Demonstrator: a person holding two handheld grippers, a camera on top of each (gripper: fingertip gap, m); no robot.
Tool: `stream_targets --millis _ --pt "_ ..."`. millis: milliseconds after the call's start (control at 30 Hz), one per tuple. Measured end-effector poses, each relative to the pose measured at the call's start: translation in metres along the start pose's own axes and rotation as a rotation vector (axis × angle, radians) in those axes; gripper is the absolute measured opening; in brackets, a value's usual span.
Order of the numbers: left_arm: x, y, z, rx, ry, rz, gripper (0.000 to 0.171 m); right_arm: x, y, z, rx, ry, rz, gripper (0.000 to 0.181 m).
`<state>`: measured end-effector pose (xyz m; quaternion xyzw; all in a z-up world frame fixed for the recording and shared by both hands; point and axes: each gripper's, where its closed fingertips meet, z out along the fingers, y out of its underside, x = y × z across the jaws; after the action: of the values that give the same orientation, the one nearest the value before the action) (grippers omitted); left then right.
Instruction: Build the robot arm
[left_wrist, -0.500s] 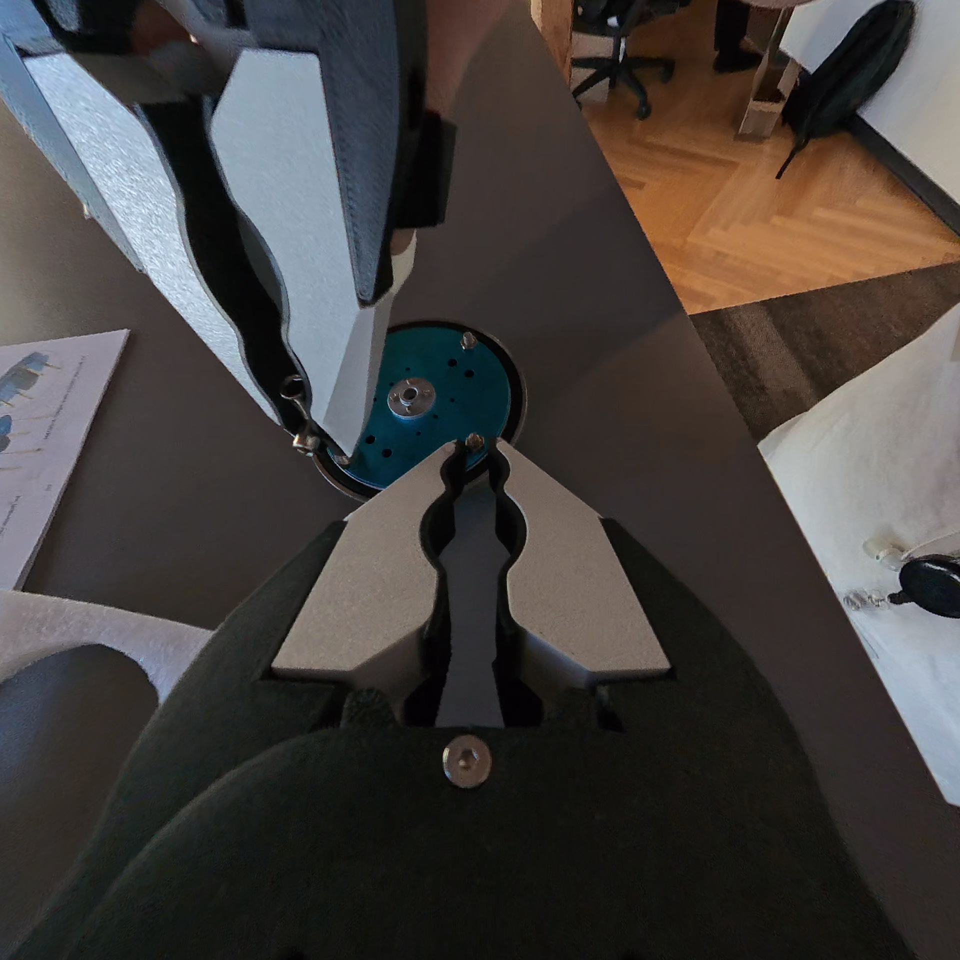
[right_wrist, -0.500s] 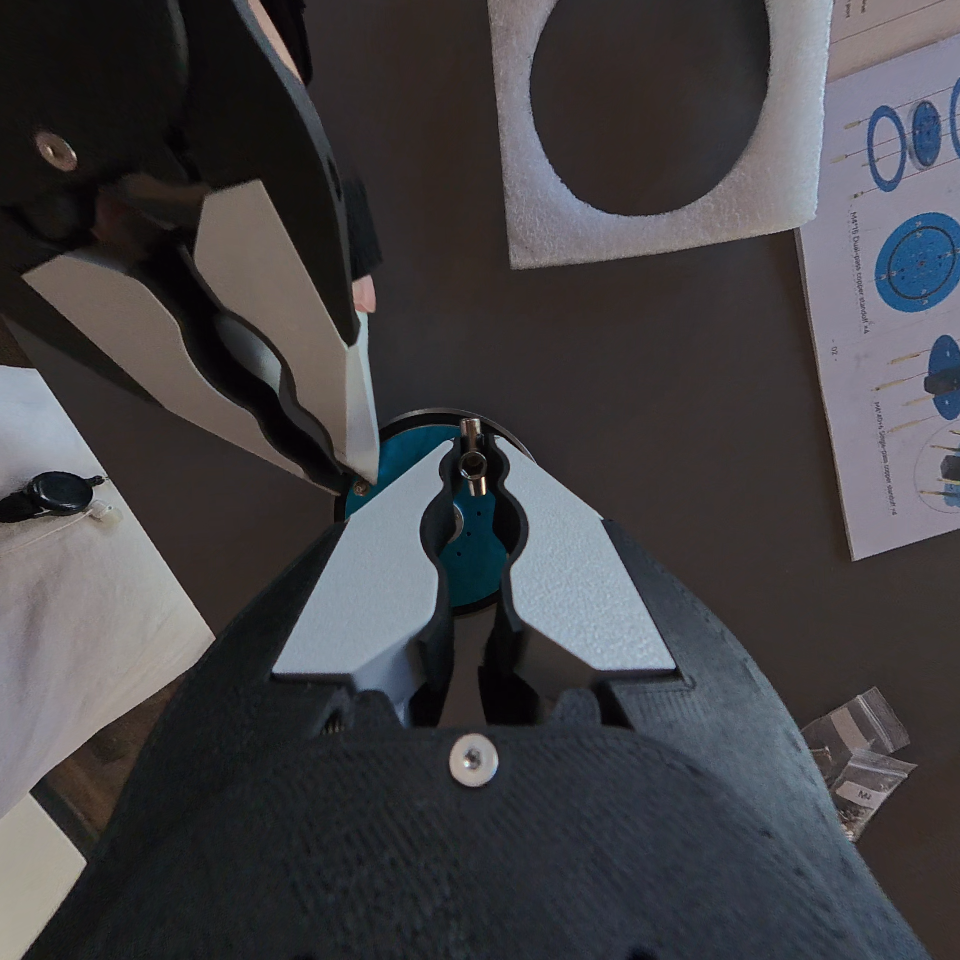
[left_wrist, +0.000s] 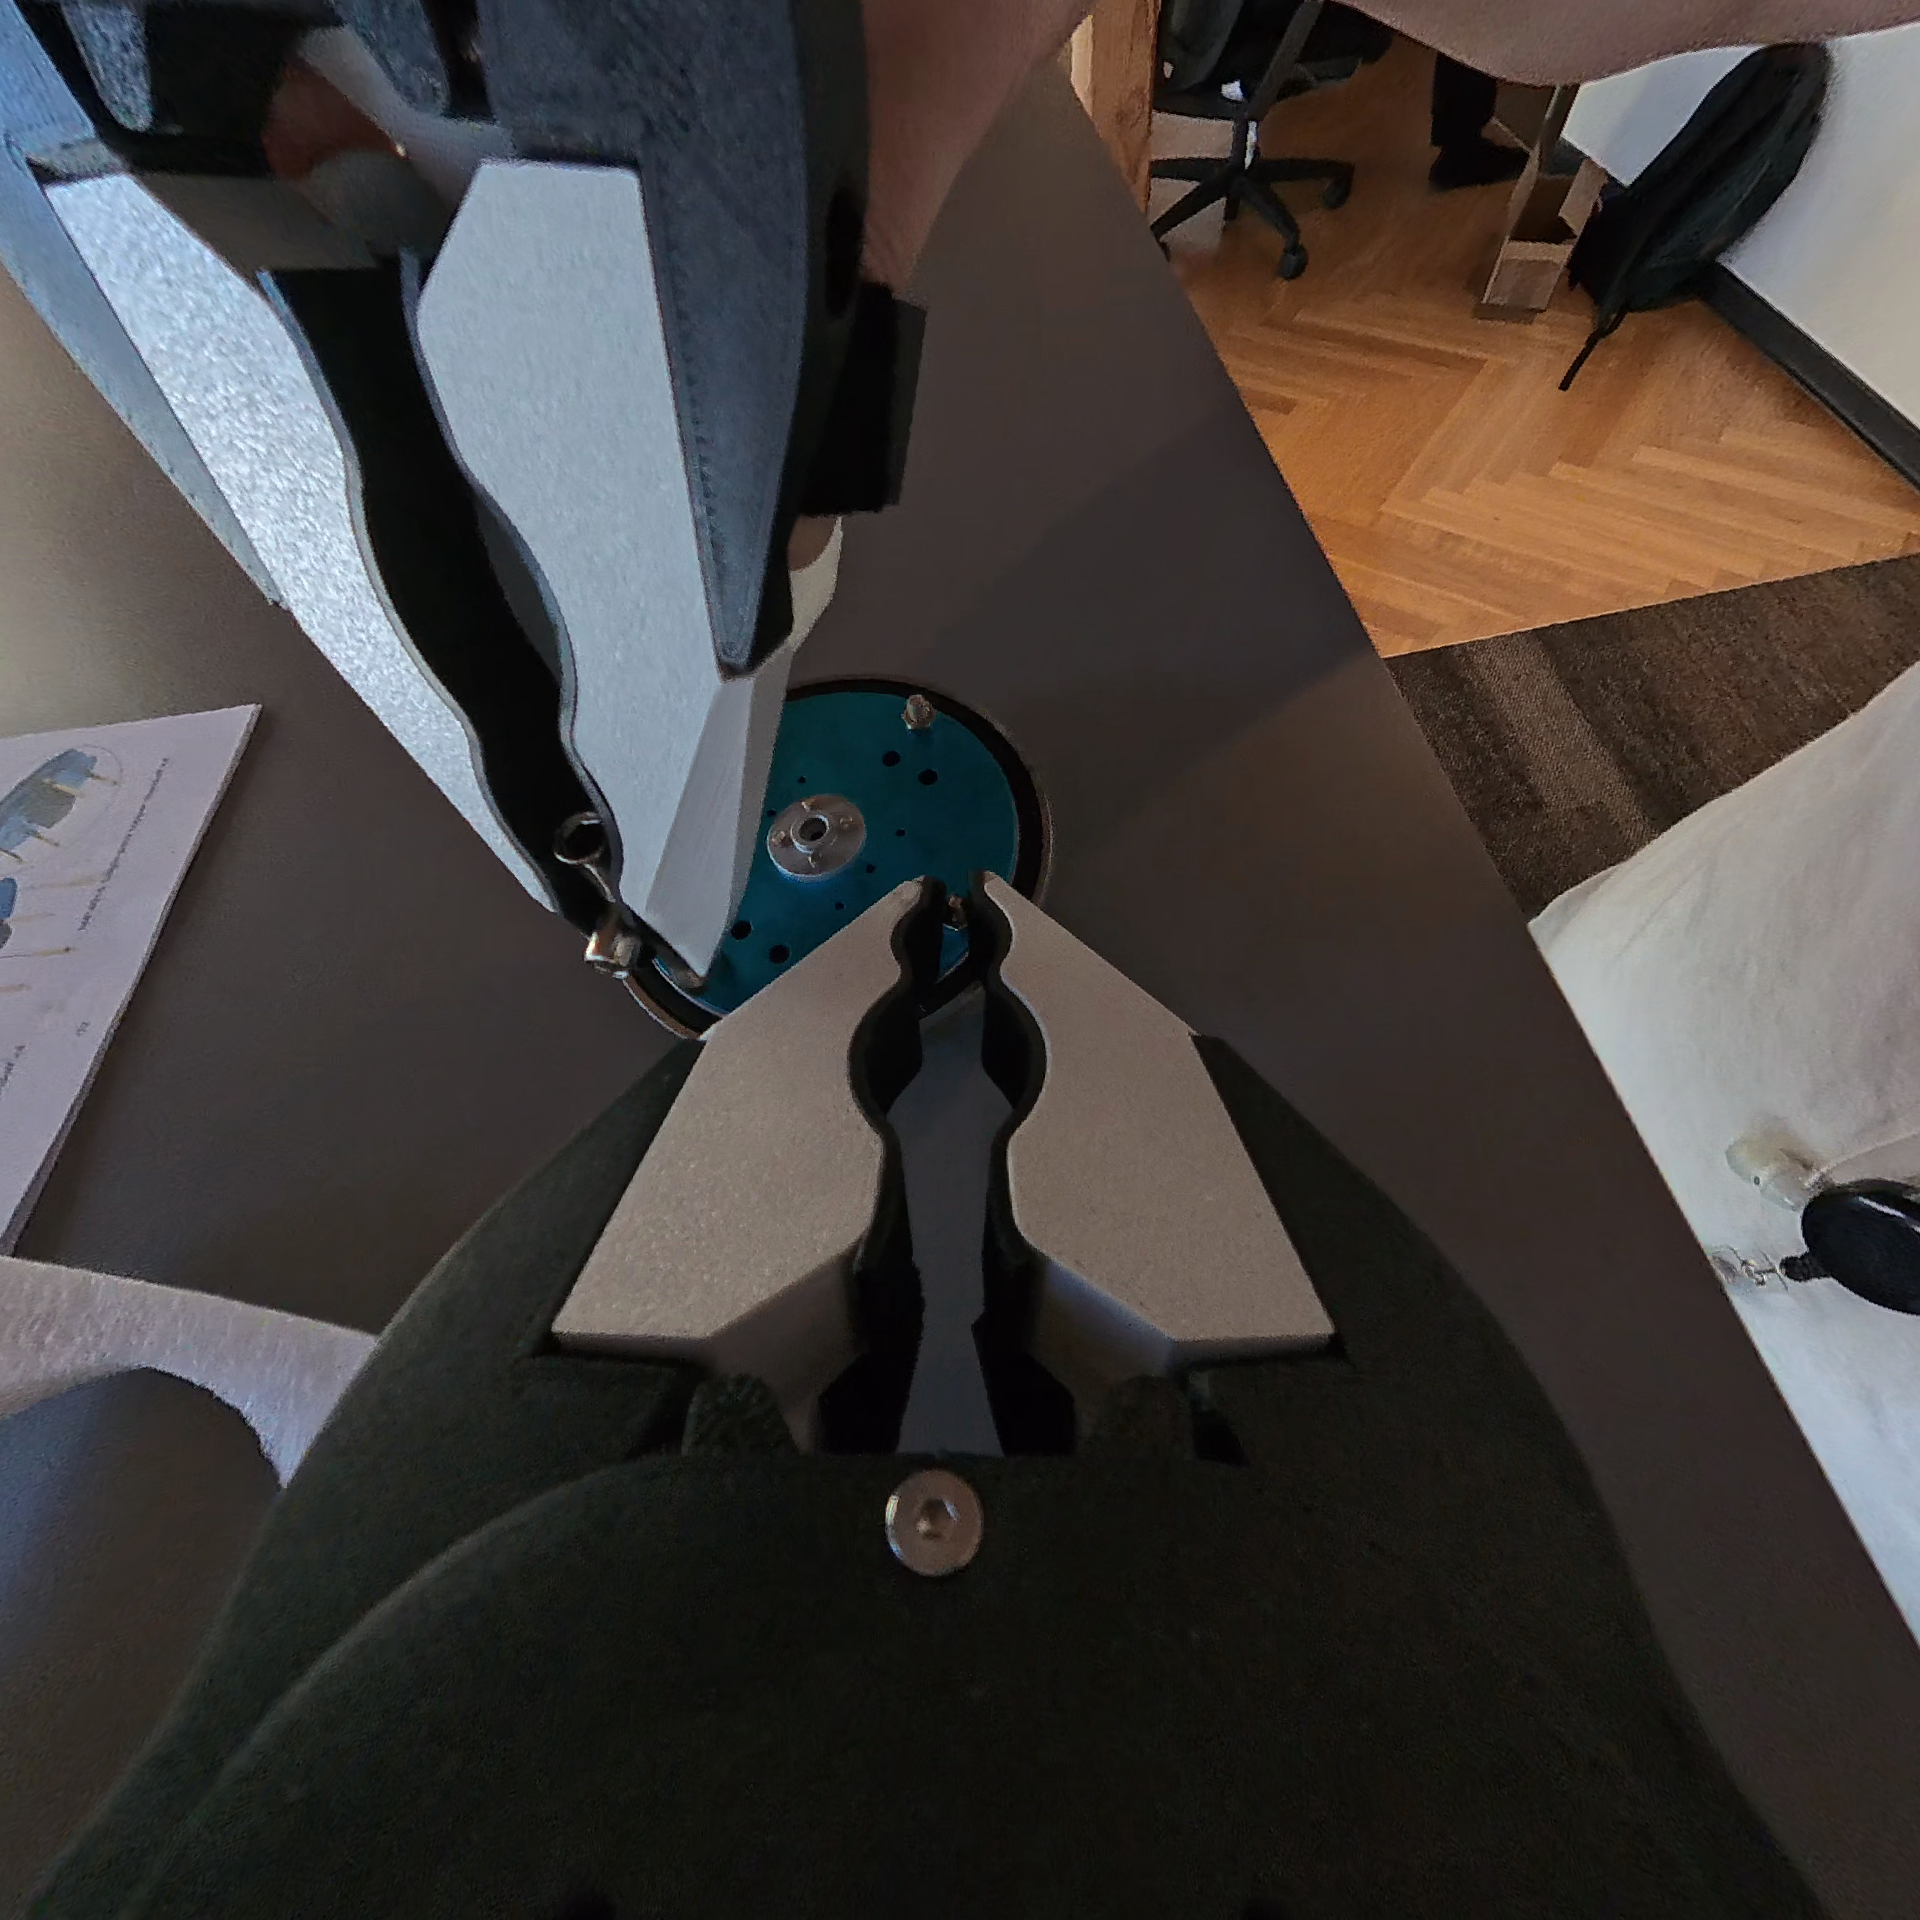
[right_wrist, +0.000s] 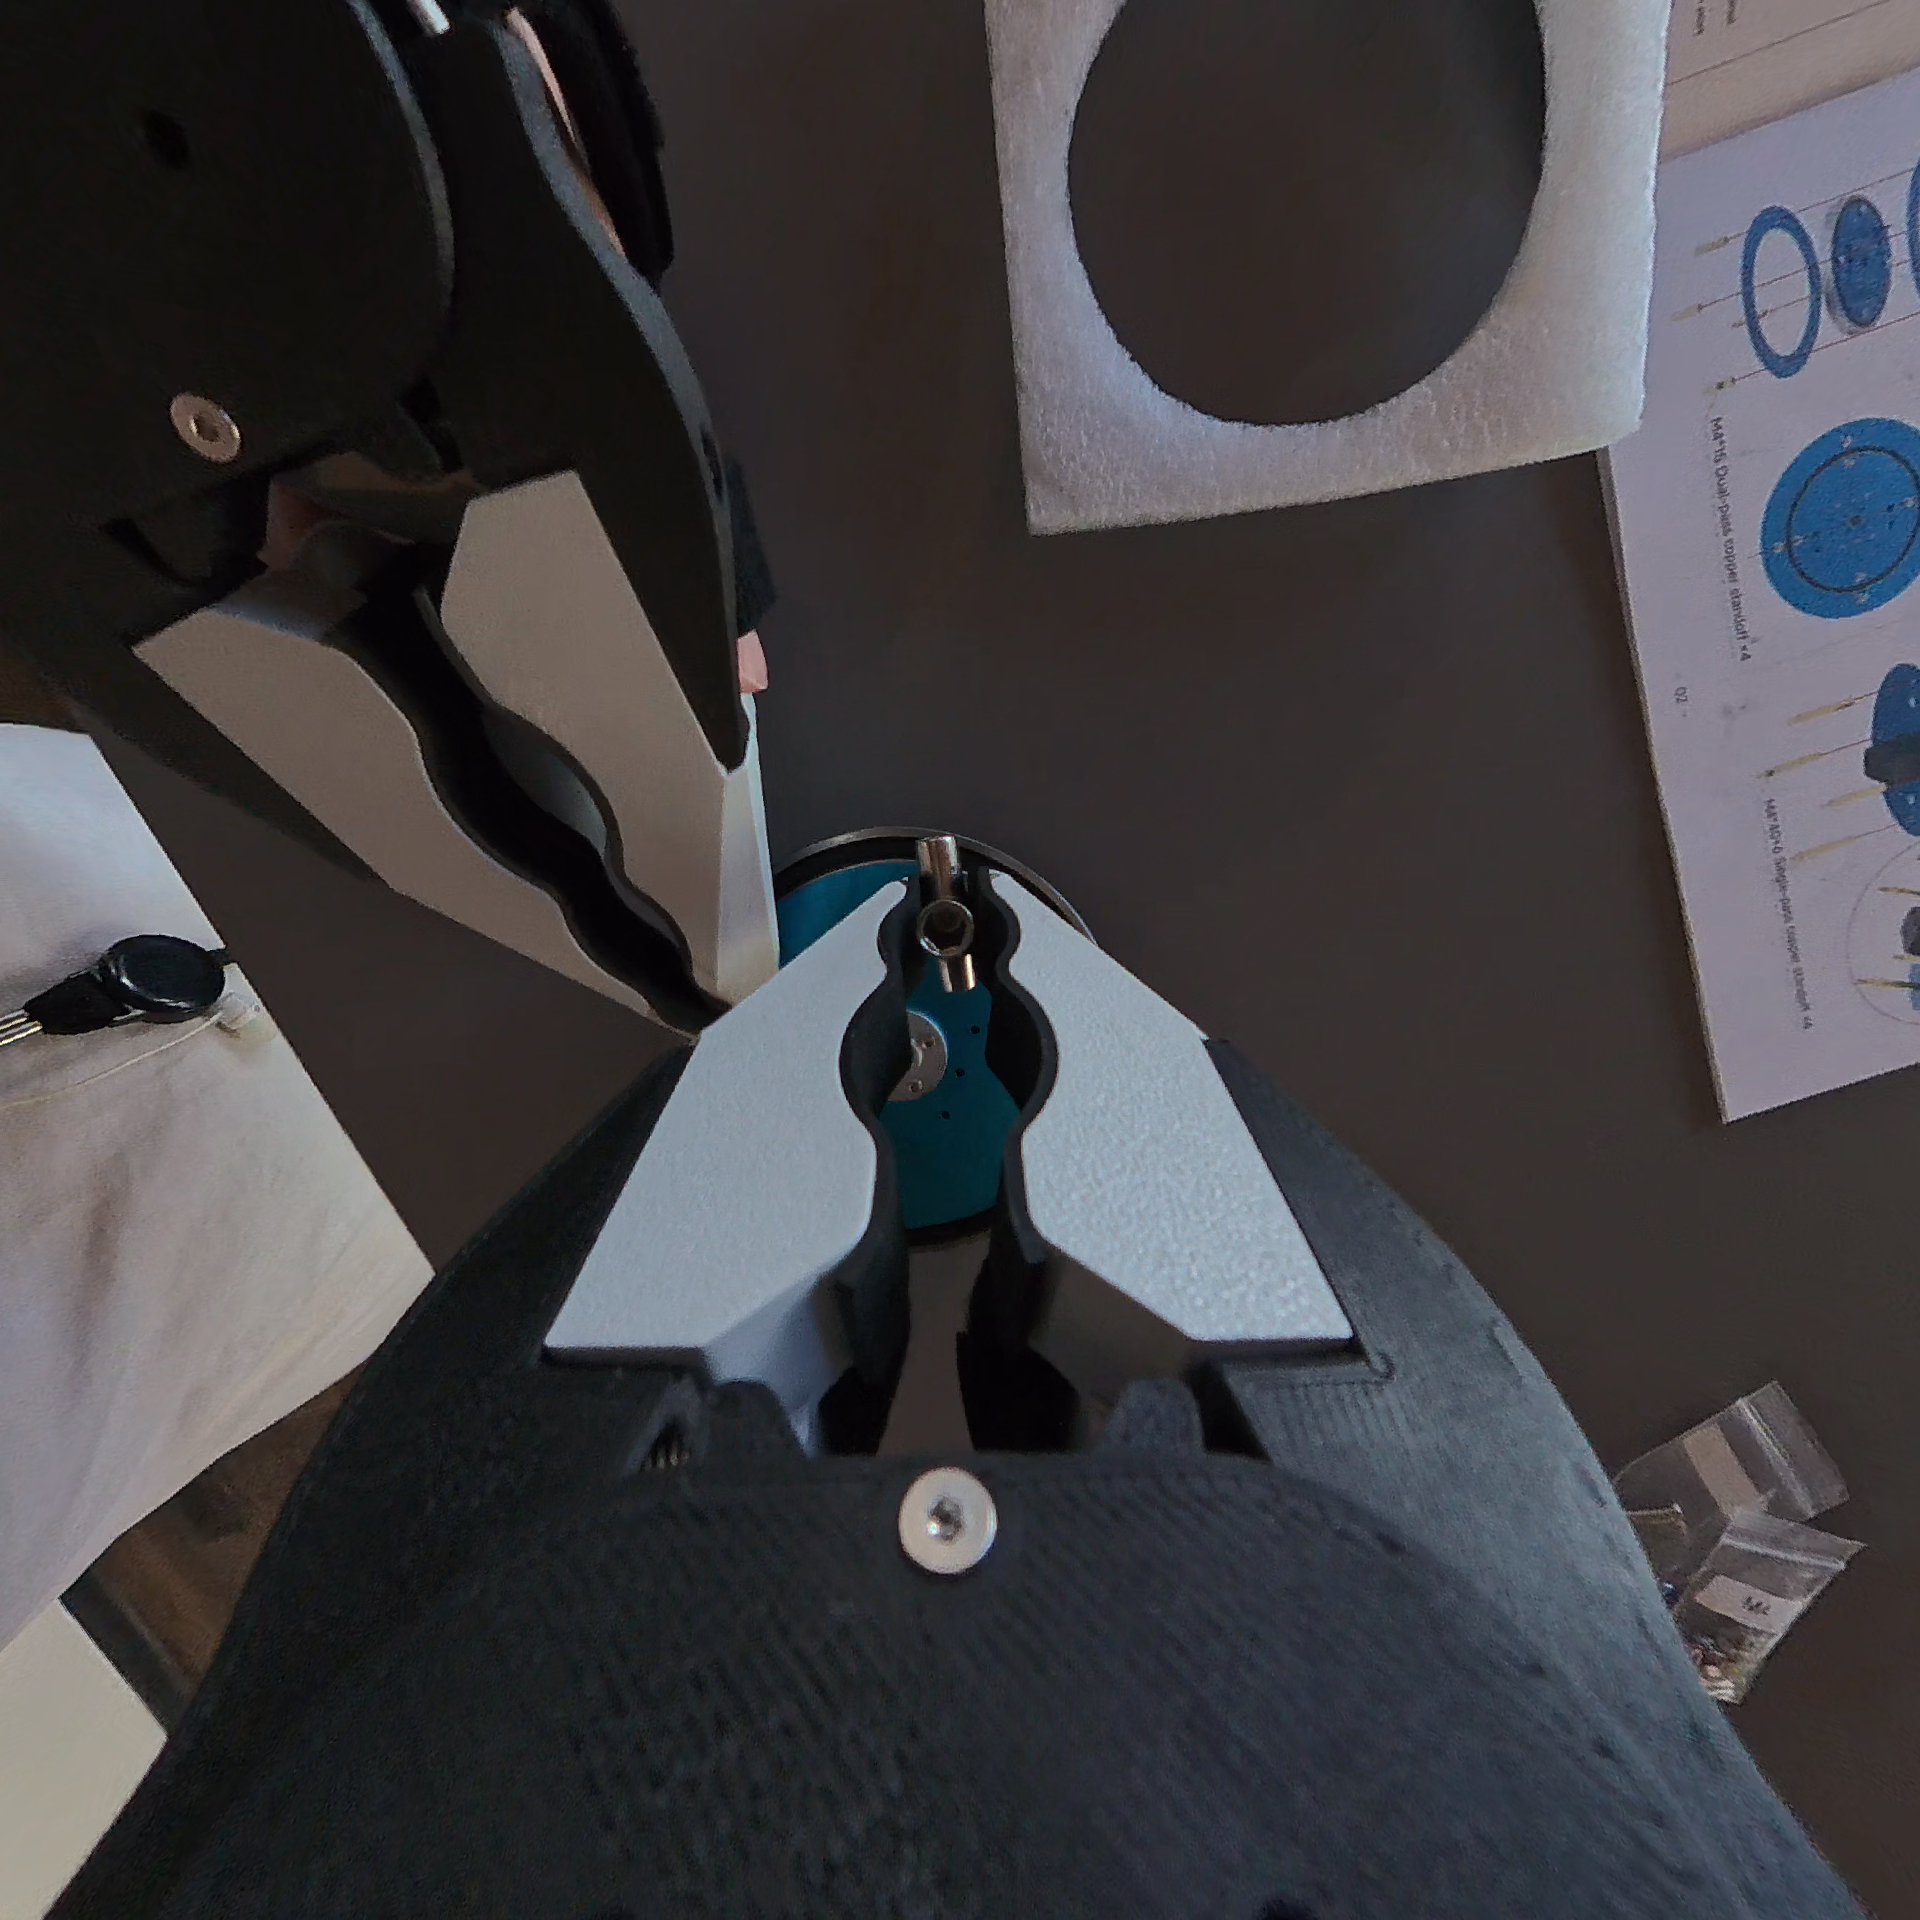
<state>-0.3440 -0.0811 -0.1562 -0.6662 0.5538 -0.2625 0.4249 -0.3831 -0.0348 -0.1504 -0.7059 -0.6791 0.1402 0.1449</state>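
Note:
A blue round disc (left_wrist: 883, 800) with a black rim and a silver hub lies on the dark table (left_wrist: 1195, 727). My left gripper (left_wrist: 951, 894) is shut on a small metal standoff (left_wrist: 954, 914) at the disc's near rim. My right gripper (left_wrist: 623, 935) comes down from the upper left and is shut on a small silver wrench (left_wrist: 590, 883) at the disc's left rim. In the right wrist view the right gripper (right_wrist: 943, 883) holds the wrench (right_wrist: 943, 920) over the disc (right_wrist: 945, 1143), and the left gripper (right_wrist: 717, 1003) touches the disc's edge beside it.
A white foam square (right_wrist: 1558, 395) with a round hole lies beyond the disc. A printed sheet (right_wrist: 1818, 727) lies to its right, with small plastic bags (right_wrist: 1725, 1527) nearer. A white cloth (right_wrist: 156, 1195) carries a black badge reel (right_wrist: 145, 977). The table edge (left_wrist: 1455, 779) borders wooden floor. The tips of one gripper are about 5 centimeters away from the tips of the other.
Almost nothing has changed. Both grippers stay shut at the disc. In the left wrist view the disc and wrench sit slightly lower in the picture.

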Motion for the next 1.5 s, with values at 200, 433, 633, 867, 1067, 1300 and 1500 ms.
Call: stream_targets --millis 200,433,633,867,1067,1300,1500 --pt "-0.001 -0.005 0.008 0.000 -0.024 -0.011 0.001 0.001 0.003 -0.001 0.001 0.005 0.024 0.008" --pt "-0.006 -0.011 0.019 -0.003 -0.074 -0.015 0.000 0.006 0.008 -0.003 0.014 0.046 0.107 0.008" --pt "-0.013 -0.016 0.030 -0.015 -0.138 0.003 0.000 0.011 0.013 -0.006 0.027 0.102 0.203 0.008" --pt "-0.027 -0.029 -0.008 0.118 -0.252 -0.055 0.001 0.011 0.013 -0.006 0.063 0.100 0.225 0.008" --pt "-0.069 -0.012 -0.032 0.174 -0.271 -0.279 0.009 0.011 0.013 -0.006 0.053 0.091 0.225 0.008" --pt "-0.061 -0.014 -0.019 0.125 -0.129 -0.038 0.007 0.011 0.013 -0.005 0.019 0.102 0.176 0.008" --pt "-0.061 -0.014 -0.018 0.129 -0.042 0.028 0.009 0.010 0.012 -0.005 0.030 0.094 0.128 0.008"
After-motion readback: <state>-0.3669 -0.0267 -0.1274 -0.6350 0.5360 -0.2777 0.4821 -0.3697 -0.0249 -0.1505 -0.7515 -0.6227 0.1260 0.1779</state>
